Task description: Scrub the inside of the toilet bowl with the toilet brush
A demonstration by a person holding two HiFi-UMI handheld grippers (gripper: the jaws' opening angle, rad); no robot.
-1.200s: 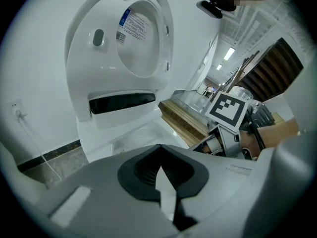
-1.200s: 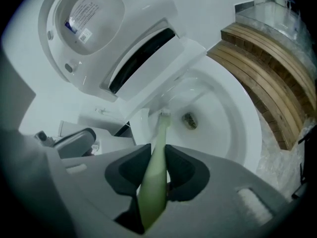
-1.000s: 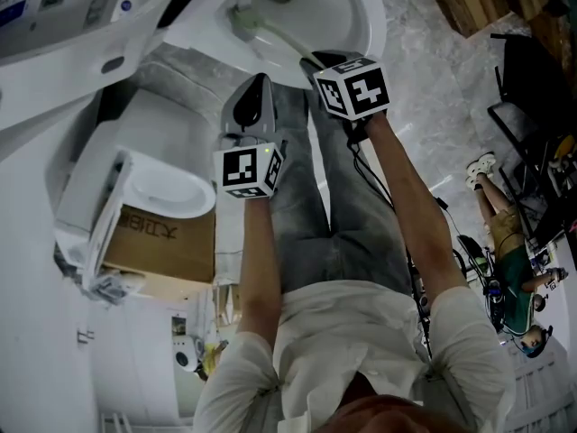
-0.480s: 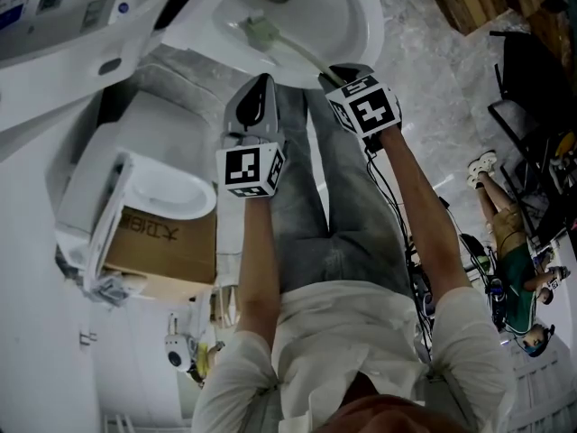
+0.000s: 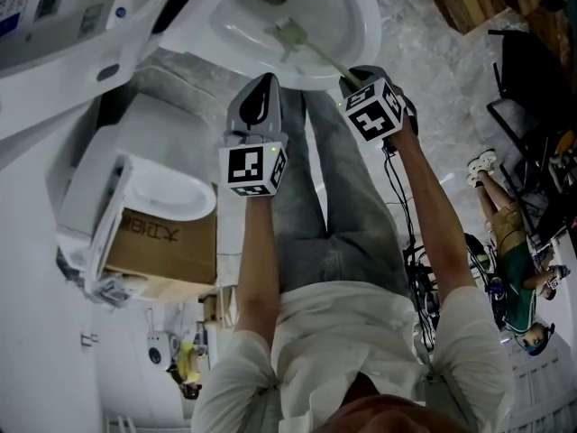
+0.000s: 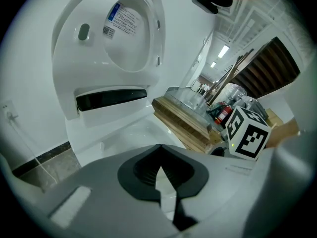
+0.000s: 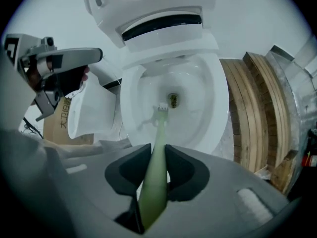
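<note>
The white toilet bowl [image 5: 356, 25] sits at the top of the head view with its lid [image 6: 124, 33] raised. A pale green toilet brush [image 7: 157, 148] runs from my right gripper [image 7: 152, 175] down into the bowl [image 7: 218, 113]. Its white head [image 7: 162, 107] rests on the inner wall just beside the drain [image 7: 173, 100]. In the head view the brush head [image 5: 290, 32] lies mid-bowl, and the right gripper [image 5: 354, 75], shut on the handle, hovers at the near rim. My left gripper [image 5: 259, 93] hangs beside the bowl, shut and holding nothing; its jaws [image 6: 161, 171] meet.
A white tub-like container [image 5: 167, 192] and a cardboard box [image 5: 167, 246] stand left of the toilet. Stacked wooden planks [image 7: 257, 103] lie on the bowl's other side. Cables [image 5: 401, 206] trail by my right arm. People [image 5: 505, 233] are off at the right edge.
The right gripper has swung to the right and slightly nearer, sweeping the brush head rightward across the bowl. The left gripper has hardly moved.
</note>
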